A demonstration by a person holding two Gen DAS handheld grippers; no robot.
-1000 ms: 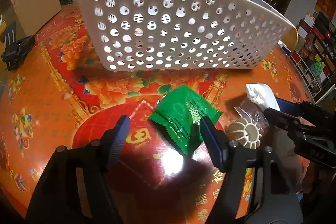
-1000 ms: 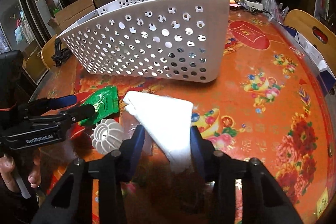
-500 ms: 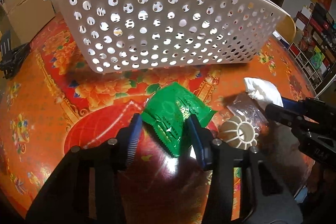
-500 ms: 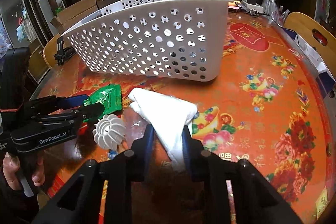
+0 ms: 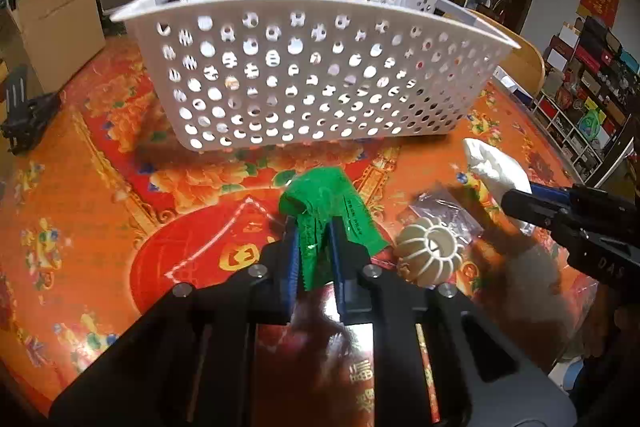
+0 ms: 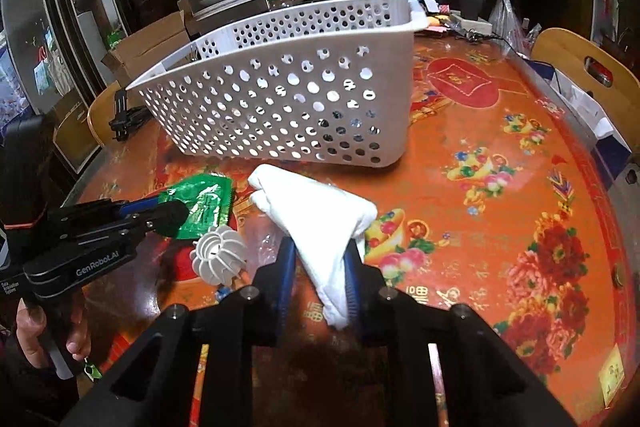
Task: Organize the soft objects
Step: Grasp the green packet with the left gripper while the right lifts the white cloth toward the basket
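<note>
Left wrist view: the left gripper [image 5: 313, 227] has just been closing, and its blue pads now pinch the near part of a green packet [image 5: 326, 205], which bunches up between them. The packet's far end sticks out past the fingertips over the red and orange tablecloth [image 5: 100, 195]. A white perforated basket [image 5: 304, 83] stands farther off, across the middle of the view, well apart from the packet. Just right of the packet lies a white ribbed ring [image 5: 430, 254], with a clear plastic bag [image 5: 444, 213] behind it. At the far right the right gripper [image 5: 520, 205] comes in from the edge, clamped on a white cloth [image 5: 494, 169].

Right wrist view: the right gripper [image 6: 320, 255] has also just been closing; its pads squeeze the white cloth [image 6: 316, 209], whose wide folded end fans out toward the basket [image 6: 288, 99] while a narrow tail hangs down between the fingers. The cloth sits near the basket's near wall but does not touch it. To the left, the left gripper [image 6: 176, 213] grips the green packet [image 6: 204, 201]. The ribbed ring [image 6: 219, 255] lies just near of the packet, beside the cloth. A hand [image 6: 48, 331] holds the left gripper's handle at the lower left. A wooden chair back [image 6: 584, 71] shows at the far right edge of the table.
</note>
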